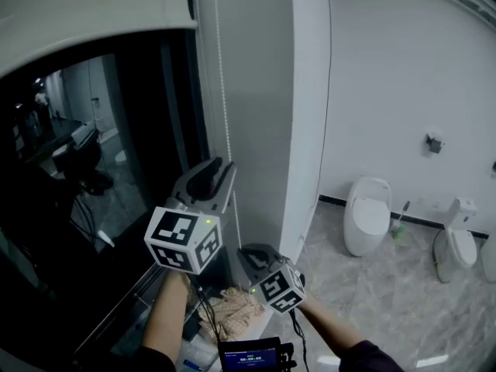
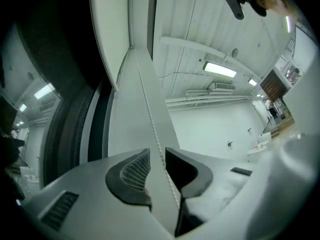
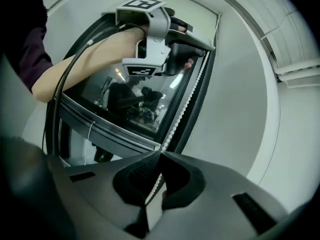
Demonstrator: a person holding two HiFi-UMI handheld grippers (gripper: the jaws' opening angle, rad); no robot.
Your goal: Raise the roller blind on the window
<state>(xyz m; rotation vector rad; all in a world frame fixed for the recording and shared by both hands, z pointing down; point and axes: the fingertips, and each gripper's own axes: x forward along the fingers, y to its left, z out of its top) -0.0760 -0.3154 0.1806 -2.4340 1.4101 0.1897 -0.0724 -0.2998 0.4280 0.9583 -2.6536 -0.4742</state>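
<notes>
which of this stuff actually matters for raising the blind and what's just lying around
For the job:
roller blind
bead chain
left gripper, jaws apart around the chain
right gripper, shut on the chain lower down

Lying about:
white toilet
second toilet
crumpled cloth

The white beaded pull chain point(image 1: 225, 122) hung down the pale pillar point(image 1: 260, 91) just right of the dark glass window point(image 1: 93, 169), passing through the left gripper point(image 1: 217, 175) above and the right gripper point(image 1: 258, 254) below, a white ceramic toilet point(image 1: 367, 215) standing well to the right.
</notes>
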